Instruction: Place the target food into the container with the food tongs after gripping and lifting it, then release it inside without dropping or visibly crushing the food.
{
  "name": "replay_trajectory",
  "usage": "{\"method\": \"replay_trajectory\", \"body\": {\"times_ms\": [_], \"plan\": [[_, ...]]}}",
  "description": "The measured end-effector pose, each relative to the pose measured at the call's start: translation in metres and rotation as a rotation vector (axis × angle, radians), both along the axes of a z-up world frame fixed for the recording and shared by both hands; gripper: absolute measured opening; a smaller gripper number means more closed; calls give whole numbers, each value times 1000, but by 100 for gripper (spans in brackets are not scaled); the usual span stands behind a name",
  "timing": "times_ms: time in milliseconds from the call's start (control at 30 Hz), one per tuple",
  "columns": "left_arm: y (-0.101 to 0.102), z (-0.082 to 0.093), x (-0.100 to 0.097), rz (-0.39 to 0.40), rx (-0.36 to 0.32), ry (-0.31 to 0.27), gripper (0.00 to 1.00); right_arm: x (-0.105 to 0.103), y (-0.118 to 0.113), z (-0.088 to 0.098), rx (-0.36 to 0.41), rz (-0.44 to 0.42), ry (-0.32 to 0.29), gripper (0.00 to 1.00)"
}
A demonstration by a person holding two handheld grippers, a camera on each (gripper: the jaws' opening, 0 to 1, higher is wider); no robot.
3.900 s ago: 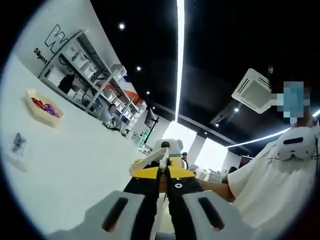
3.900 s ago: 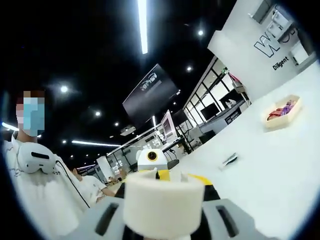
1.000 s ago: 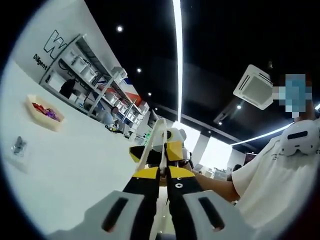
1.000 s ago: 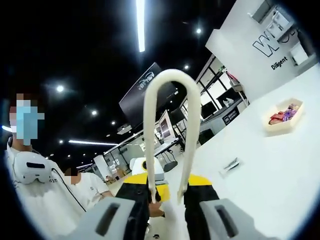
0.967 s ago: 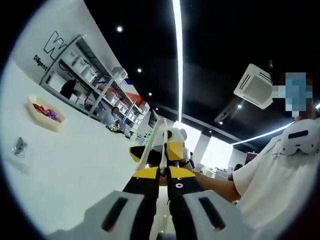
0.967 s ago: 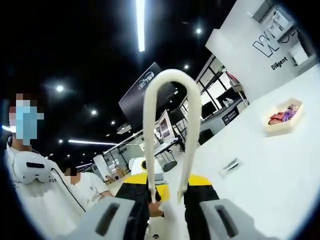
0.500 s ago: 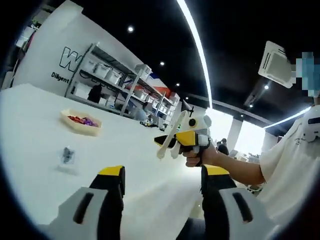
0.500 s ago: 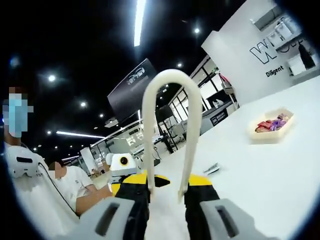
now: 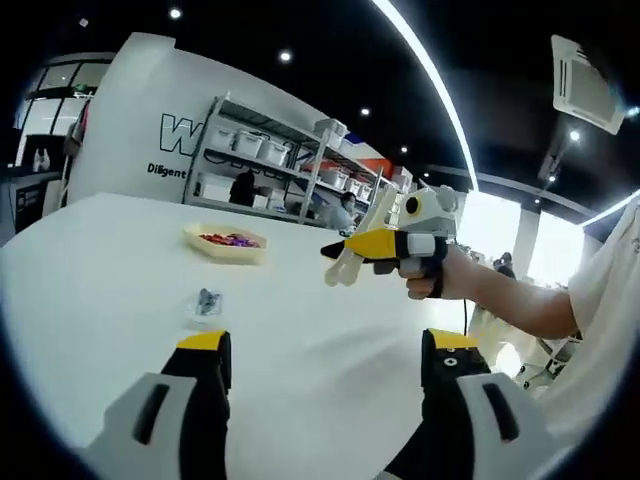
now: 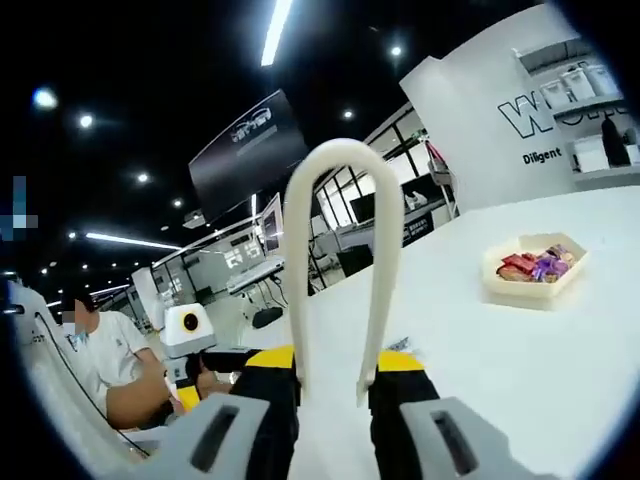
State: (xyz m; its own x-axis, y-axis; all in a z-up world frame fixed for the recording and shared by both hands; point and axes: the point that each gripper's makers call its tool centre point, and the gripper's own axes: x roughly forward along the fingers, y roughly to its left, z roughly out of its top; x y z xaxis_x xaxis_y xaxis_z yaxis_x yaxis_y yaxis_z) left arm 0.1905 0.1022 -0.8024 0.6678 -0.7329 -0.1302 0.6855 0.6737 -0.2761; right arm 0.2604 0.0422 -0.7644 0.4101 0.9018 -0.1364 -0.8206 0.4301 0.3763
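— Tongs: where?
— Clamped between the right gripper's jaws, loop end outward, above the desk.
— Food?
— In the tray on the desk (far side).
— Left gripper?
— Jaws spread wide, gripping nothing.

A lab-like showroom: shelving racks with white bins, a lettered wall, hanging screen, white table.

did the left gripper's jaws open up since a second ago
Yes. In the left gripper view the left gripper now stands with its jaws wide apart over the white table; a second ago they were shut together on the food tongs.
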Motion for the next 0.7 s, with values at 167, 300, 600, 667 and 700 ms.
{"method": "replay_trajectory", "body": {"times_ms": [167,300,600,667,700], "plan": [[5,1,-5,14,-9,-1,75,22,14,-15,-63,-56,5,20],[9,1,-9,22,-16,-2,74,35,27,-31,-79,-68,40,20],[17,0,-8,34,-26,-4,72,58,42,-63,-111,-124,146,20],[18,0,-8,30,-36,-2,72,62,44,-66,-96,-133,161,20],[18,0,-7,29,-39,-2,72,64,44,-66,-95,-140,162,20]]}}
